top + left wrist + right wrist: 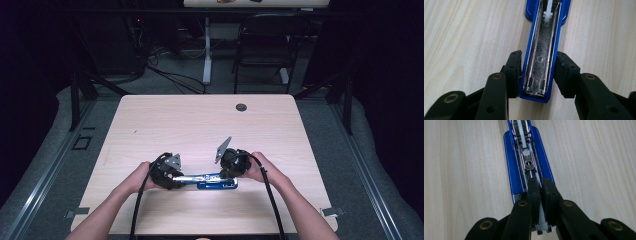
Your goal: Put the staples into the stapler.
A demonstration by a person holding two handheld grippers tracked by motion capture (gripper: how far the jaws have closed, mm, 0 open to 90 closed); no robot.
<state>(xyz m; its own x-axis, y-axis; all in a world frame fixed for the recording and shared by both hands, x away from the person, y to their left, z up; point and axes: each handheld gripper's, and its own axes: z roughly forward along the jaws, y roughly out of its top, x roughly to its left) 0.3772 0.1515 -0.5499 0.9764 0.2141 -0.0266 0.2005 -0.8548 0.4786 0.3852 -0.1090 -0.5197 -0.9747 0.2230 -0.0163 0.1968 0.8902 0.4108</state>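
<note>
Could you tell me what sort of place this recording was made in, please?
Probably a lab or recording room rather than a home: a bare light-wood table stands amid dark surroundings, cables trail over the grey floor behind it, and a black chair waits at another desk. On the table lies an opened blue stapler.

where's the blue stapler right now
The blue stapler lies opened flat on the table near its front edge in the high view, between the left gripper and the right gripper.
</note>
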